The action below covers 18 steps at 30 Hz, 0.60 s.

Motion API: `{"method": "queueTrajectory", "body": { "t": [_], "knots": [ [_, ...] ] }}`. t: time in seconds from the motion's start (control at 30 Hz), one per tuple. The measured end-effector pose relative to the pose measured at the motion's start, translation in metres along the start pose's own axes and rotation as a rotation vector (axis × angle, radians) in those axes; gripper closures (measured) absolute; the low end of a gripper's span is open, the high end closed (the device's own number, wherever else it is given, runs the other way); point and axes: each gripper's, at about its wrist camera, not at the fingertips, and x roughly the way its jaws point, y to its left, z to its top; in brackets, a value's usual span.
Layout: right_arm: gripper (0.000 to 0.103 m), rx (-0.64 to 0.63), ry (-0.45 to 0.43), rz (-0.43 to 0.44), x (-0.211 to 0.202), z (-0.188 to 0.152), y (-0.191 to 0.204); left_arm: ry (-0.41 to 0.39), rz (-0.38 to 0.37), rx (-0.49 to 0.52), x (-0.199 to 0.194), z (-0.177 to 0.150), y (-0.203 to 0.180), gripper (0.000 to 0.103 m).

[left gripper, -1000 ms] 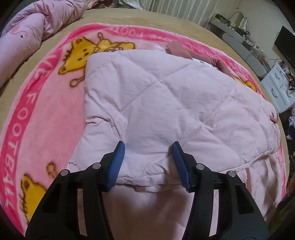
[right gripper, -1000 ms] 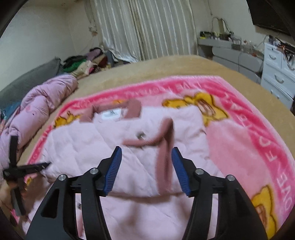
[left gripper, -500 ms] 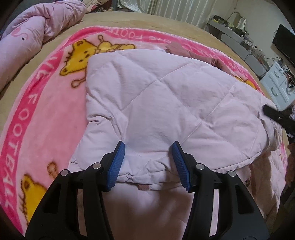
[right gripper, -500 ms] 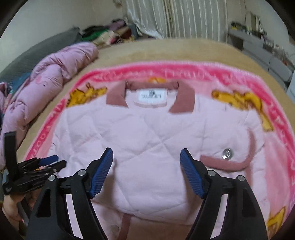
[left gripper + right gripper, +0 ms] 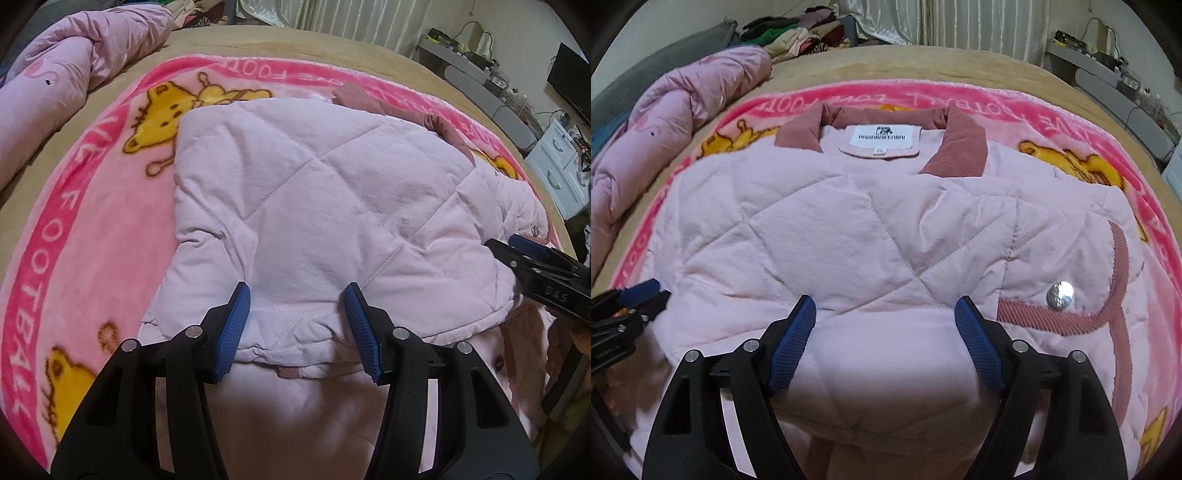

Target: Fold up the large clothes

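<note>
Spread over a tan bed (image 5: 960, 66), the pink cartoon blanket (image 5: 110, 221) carried the quilted pink jacket (image 5: 849, 229), collar far, its lower part doubled up. Left tongs (image 5: 295, 325) straddled the near folded edge, pads apart, pinching nothing I could confirm. Right tongs (image 5: 884, 332) were opening over that edge, empty. Judging by this, the fold wanted pressing flat and squaring before release.

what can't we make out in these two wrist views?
- Lower hem of the jacket: both views, cut off by the bottom edge and covered by the tool bodies.
- Small size print on the neck label: right wrist view, too small to read.
- Left tool contact: left wrist view, fold lies between the pads, pressing or not is unclear.
- Right tool: jaws opening, fabric below.
</note>
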Motion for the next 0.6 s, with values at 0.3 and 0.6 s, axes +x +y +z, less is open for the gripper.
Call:
{"method": "queueTrajectory", "body": {
  "t": [0.3, 0.6],
  "knots": [
    [0.012, 0.080, -0.122, 0.084, -0.061, -0.014, -0.009, -0.031, 0.029, 0.005, -0.021, -0.003, -0.007, 0.052],
    [0.005, 0.121, -0.193, 0.115, -0.106, -0.027, -0.021, -0.083, -0.043, -0.034, -0.061, -0.005, -0.014, 0.009]
  ]
}}
